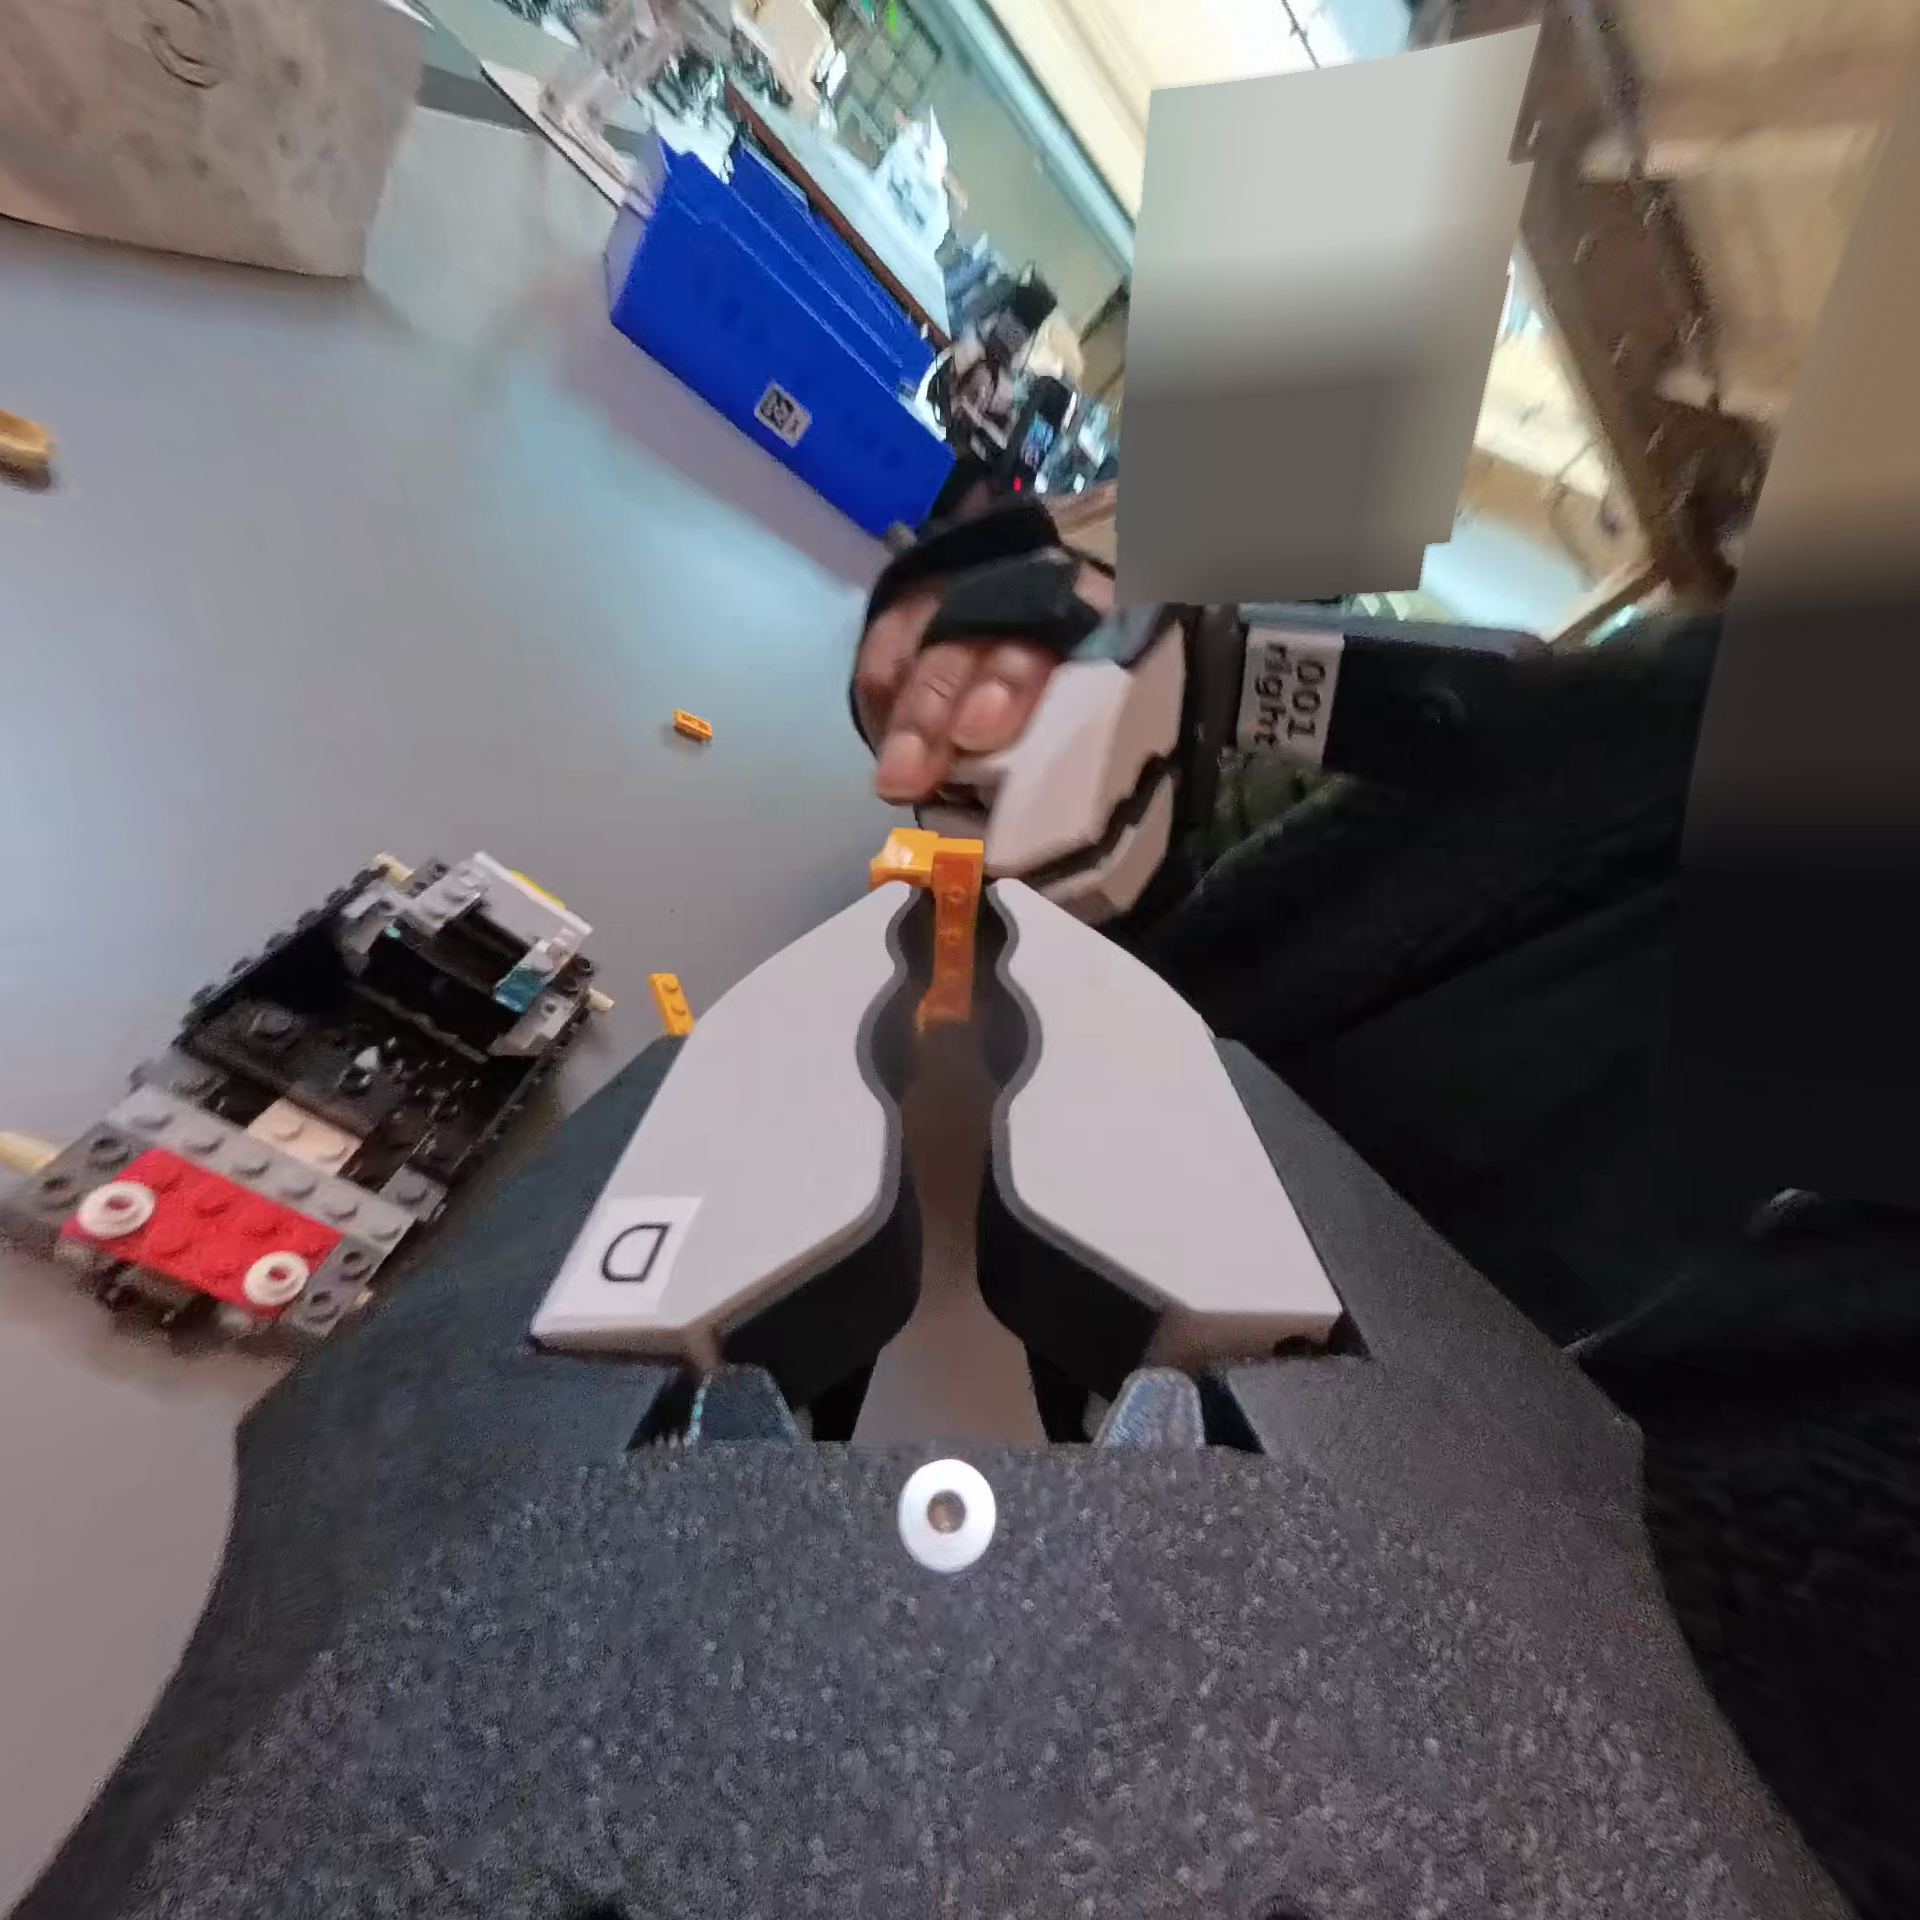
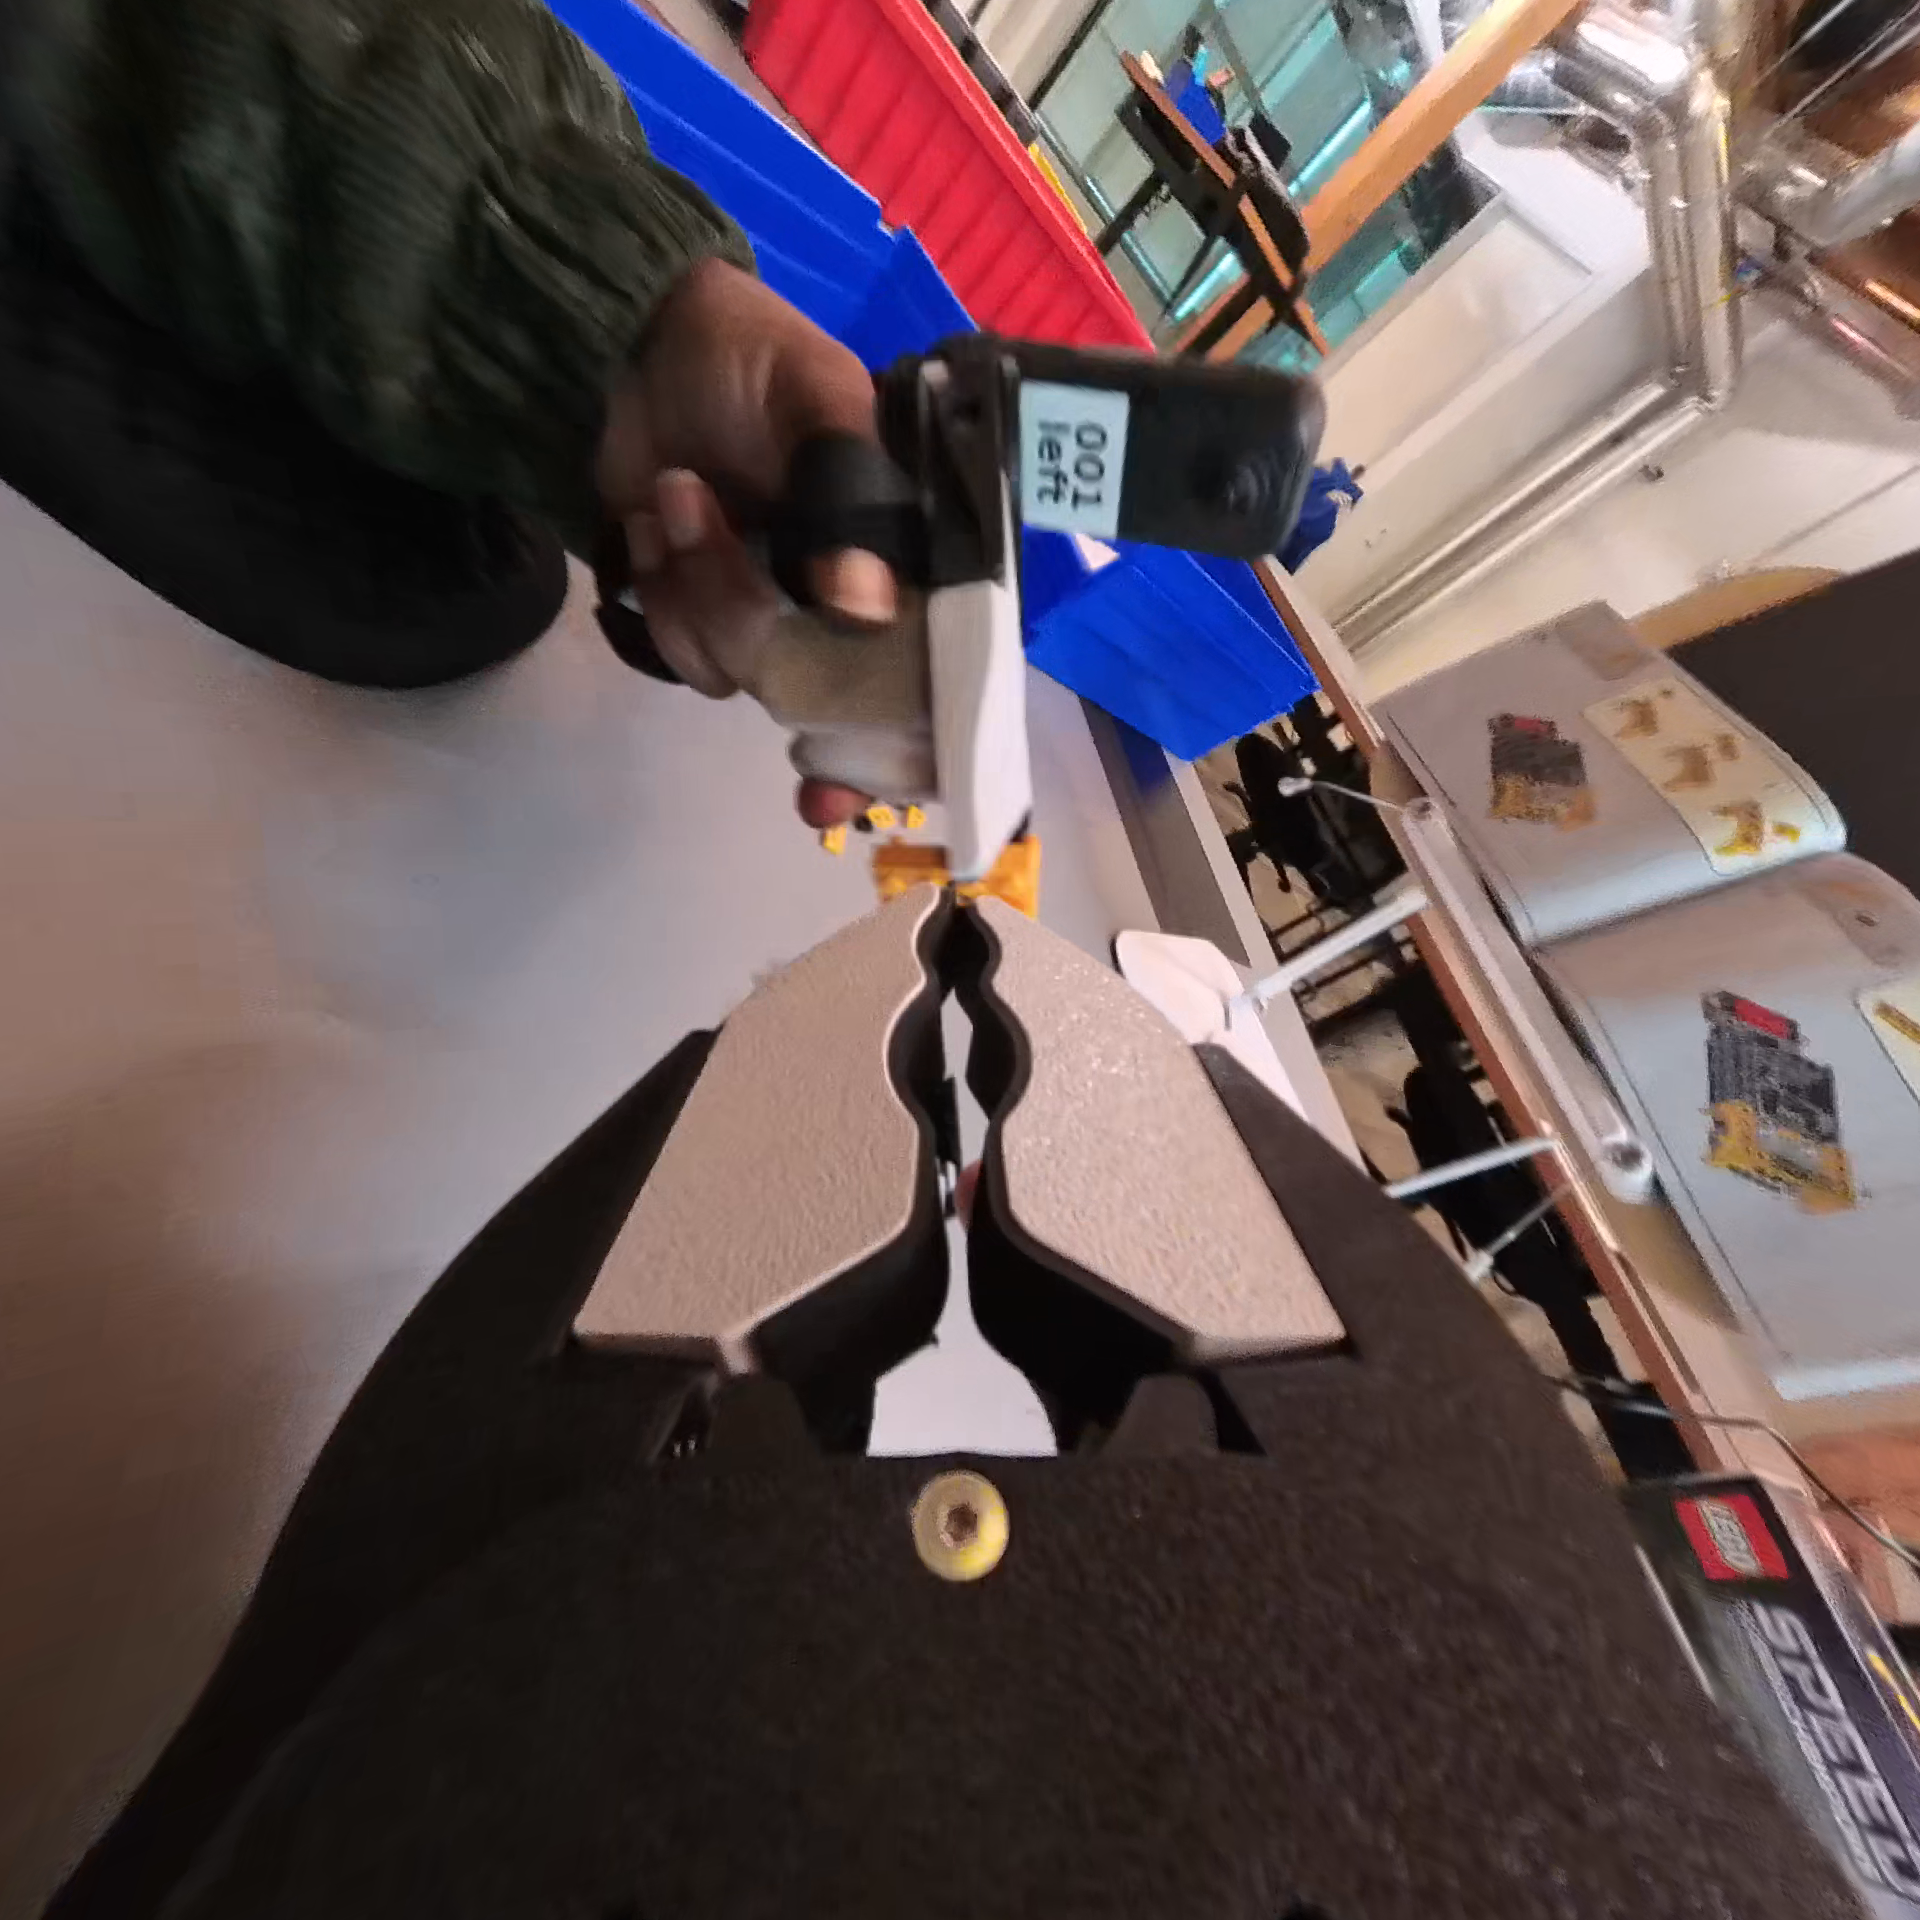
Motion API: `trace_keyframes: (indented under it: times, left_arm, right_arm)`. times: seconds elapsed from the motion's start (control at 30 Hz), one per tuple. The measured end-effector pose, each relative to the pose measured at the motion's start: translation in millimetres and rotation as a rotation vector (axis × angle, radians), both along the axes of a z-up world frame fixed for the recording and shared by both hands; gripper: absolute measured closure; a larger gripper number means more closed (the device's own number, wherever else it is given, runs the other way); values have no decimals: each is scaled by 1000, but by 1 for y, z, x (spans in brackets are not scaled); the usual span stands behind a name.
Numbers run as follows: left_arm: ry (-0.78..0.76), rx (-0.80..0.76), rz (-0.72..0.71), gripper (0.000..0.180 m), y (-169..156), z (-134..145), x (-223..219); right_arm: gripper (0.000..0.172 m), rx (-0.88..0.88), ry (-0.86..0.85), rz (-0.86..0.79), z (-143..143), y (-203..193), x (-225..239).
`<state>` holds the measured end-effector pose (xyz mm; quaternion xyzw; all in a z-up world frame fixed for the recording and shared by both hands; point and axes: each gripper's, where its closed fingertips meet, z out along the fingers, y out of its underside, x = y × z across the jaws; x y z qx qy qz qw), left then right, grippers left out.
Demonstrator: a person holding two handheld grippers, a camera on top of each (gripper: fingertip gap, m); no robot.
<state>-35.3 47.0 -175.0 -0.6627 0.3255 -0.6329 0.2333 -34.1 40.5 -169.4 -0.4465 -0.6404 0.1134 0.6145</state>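
In the left wrist view my left gripper [image 1: 951,899] is shut on a long thin orange brick plate [image 1: 954,935] and holds it on edge above the grey table [image 1: 416,623]. A small orange piece [image 1: 899,857] sits on the plate's far end. My right gripper [image 1: 1039,821] comes in from the upper right, its tips right at that end. In the right wrist view my right gripper [image 2: 951,904] has its fingertips [image 2: 920,914] together, with the orange plate [image 2: 1013,873] just beyond them. The left gripper [image 2: 977,810] comes down onto the plate from above.
A black, grey and red brick model [image 1: 312,1091] lies on the table at the left, with loose orange pieces [image 1: 692,724] [image 1: 672,1003] near it. Blue bins [image 1: 769,343] [image 2: 1143,634] and a red bin [image 2: 935,156] stand at the far edge. Small yellow pieces [image 2: 873,821] lie beyond.
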Motion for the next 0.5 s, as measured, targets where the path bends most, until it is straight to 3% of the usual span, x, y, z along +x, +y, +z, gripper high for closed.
trace_keyframes:
  times: [0.17,0.23,0.37,0.5]
  left_arm:
    - [-41,20,9,173,2,7,-4]
    - [-92,41,6,173,2,14,-5]
    - [-267,149,63,173,7,37,-8]
    - [-378,192,115,173,4,46,1]
  right_arm:
    - [171,-76,74,-20,5,11,1]
    - [169,-266,160,-12,6,20,4]
    - [136,-758,331,116,6,19,-2]
    - [136,-799,411,110,12,15,-17]
